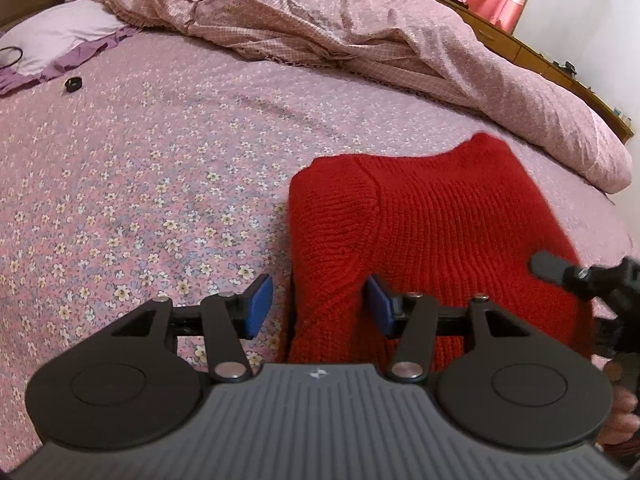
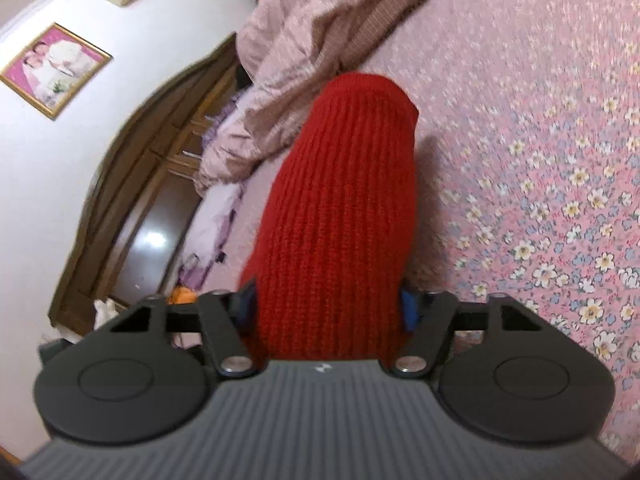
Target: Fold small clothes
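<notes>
A red knit sweater [image 1: 432, 232] lies partly folded on the pink flowered bedsheet [image 1: 140, 200]. My left gripper [image 1: 320, 306] is open, its blue pads [image 1: 260, 304] astride the sweater's near left edge, not gripping it. My right gripper [image 2: 328, 312] is tilted sideways with its jaws wide apart, and a fold of the red sweater [image 2: 340, 208] fills the gap between its blue pads [image 2: 408, 308]. I cannot tell whether the pads press on the knit. The right gripper's tip also shows in the left wrist view [image 1: 560, 270] at the sweater's right edge.
A rumpled pink quilt [image 1: 360, 40] lies along the far side of the bed. A lilac pillow [image 1: 52, 36] and a small black object [image 1: 73, 85] lie at the far left. A wooden headboard [image 2: 152, 184] and a white wall with a framed photo [image 2: 54, 68] stand beyond.
</notes>
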